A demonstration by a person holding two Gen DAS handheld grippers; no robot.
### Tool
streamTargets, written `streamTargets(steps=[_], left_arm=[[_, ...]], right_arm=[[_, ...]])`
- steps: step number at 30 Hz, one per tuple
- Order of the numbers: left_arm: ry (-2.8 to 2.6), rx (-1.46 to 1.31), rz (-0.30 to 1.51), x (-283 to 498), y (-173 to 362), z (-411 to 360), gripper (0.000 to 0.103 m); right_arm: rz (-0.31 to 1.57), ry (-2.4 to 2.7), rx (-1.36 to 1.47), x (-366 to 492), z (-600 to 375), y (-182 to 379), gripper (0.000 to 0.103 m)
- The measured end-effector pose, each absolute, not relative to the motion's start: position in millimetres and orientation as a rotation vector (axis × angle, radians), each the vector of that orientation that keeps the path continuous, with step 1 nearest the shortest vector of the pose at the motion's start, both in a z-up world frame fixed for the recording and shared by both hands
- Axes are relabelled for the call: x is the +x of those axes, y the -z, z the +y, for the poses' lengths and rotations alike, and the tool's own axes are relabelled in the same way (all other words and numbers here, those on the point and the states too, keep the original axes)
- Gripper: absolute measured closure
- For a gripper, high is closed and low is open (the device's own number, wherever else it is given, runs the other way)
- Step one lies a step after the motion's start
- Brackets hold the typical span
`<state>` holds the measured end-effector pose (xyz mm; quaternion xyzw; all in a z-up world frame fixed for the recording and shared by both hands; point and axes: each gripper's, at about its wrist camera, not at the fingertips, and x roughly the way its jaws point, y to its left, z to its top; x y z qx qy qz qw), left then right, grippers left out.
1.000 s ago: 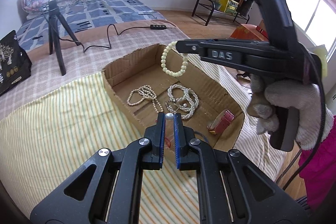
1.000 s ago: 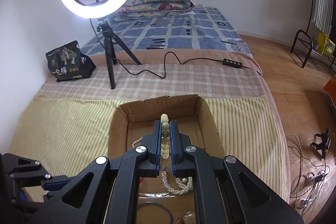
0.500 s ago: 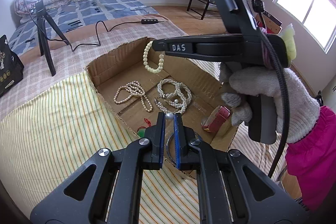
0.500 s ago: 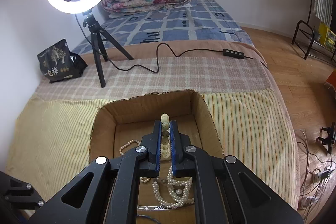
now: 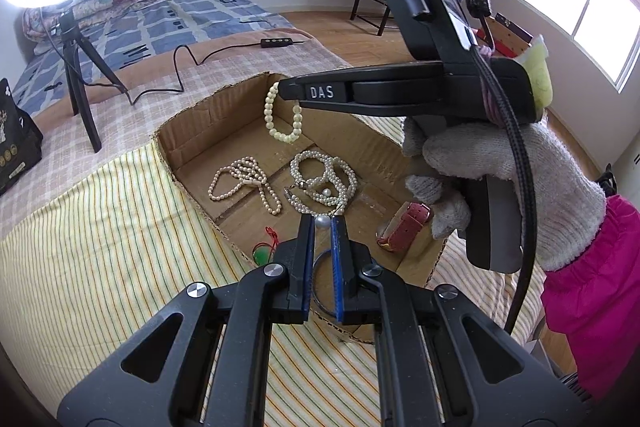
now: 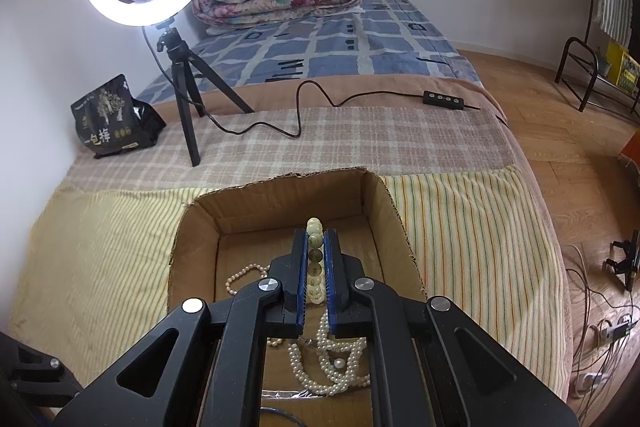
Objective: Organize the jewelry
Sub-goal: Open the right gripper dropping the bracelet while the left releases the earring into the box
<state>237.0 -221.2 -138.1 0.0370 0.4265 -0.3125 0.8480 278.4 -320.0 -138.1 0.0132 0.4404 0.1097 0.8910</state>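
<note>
A shallow cardboard box (image 5: 224,95) lies on the striped bed cover. My right gripper (image 5: 285,91), held by a gloved hand (image 5: 500,179), hangs over the box's far end. It is shut on a pale bead bracelet (image 5: 269,119) that dangles below it. In the right wrist view the bracelet (image 6: 314,225) sits between the pads of that gripper (image 6: 315,247). My left gripper (image 5: 322,227) is over the box's near side, shut on a single pearl (image 5: 322,221). Two pearl necklaces (image 5: 240,179) (image 5: 324,179) lie on the box floor.
In the box too are a red watch (image 5: 404,227), a green pendant on a red cord (image 5: 262,255) and a blue bangle (image 5: 320,287). Behind it stand a ring-light tripod (image 6: 184,99), its cable and switch (image 6: 444,100), and a black bag (image 6: 112,119). The bed's edge drops to the wooden floor on the right.
Both grippers have drifted closer over the box, and the right one has sunk toward it with the bracelet. Neither grip has changed.
</note>
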Motion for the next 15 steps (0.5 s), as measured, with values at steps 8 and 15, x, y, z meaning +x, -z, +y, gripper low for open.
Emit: streamTargets(steps=[8, 15], left_arm=[[0.657, 0.084, 0.893, 235.4, 137.0, -222.5, 0.097], [0.646, 0.087, 0.881, 234.1, 135.7, -221.3, 0.065]], right_arm=[[0.901, -0.216, 0.026, 276.7, -320.3, 136.0, 0.082], [0.888, -0.193, 0.016, 275.1, -319.6, 132.9, 0.05]])
